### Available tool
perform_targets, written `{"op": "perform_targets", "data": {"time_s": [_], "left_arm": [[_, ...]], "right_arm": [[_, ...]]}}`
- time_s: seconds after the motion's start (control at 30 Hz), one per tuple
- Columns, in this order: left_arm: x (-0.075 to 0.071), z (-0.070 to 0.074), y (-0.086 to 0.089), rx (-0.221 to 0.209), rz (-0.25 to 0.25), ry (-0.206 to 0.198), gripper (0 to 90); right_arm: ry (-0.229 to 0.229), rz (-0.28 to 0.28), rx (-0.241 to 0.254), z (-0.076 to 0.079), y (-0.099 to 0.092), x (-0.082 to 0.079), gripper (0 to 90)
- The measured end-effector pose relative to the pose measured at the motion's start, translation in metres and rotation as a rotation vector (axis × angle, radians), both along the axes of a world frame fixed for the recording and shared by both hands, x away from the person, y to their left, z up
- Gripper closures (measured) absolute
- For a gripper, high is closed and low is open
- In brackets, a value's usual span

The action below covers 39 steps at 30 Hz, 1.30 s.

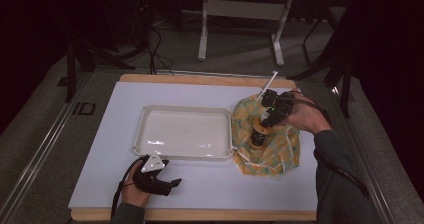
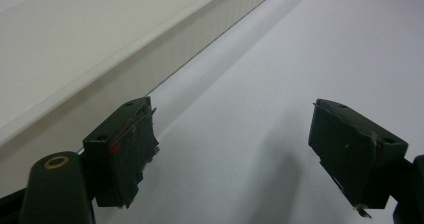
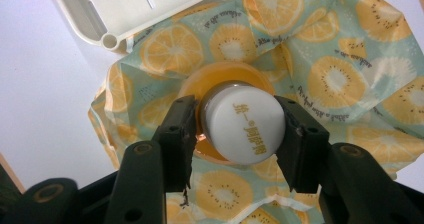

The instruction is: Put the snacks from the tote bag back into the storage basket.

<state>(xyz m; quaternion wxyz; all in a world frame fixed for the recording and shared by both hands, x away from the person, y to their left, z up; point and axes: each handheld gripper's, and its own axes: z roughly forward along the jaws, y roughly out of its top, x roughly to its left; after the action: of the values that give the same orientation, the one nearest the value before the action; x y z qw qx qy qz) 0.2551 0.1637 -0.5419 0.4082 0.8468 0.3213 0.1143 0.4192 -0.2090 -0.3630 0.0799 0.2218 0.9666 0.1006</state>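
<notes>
We see a white tray (image 1: 185, 132) on the pale table (image 1: 110, 149), a fruit-print cloth (image 1: 280, 156) alongside, and desk legs (image 1: 202, 29) on the floor beyond.

Room dim, edges near black. Grey floor (image 1: 240, 44) beyond the table. At 12 o'clock, pale metal desk frame (image 1: 243, 10) on two legs. Black cables (image 1: 155, 49) trail at 11 o'clock.

White-capped orange bottle (image 3: 243, 129) upright on fruit-print cloth (image 3: 340, 79).
</notes>
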Motion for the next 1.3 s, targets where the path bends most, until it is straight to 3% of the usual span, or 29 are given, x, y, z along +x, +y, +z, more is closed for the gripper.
{"op": "perform_targets", "data": {"time_s": [0.13,1.3], "left_arm": [[0.0,0.0,0.0,-0.001,0.0,0.0,18.9],[0.0,0.0,-0.001,0.003,-0.002,-0.002,19.0]], "right_arm": [[0.016,-0.003,0.0,0.003,0.0,0.0,58.4],[-0.012,0.053,-0.036,0.012,-0.004,-0.011,58.9]]}}
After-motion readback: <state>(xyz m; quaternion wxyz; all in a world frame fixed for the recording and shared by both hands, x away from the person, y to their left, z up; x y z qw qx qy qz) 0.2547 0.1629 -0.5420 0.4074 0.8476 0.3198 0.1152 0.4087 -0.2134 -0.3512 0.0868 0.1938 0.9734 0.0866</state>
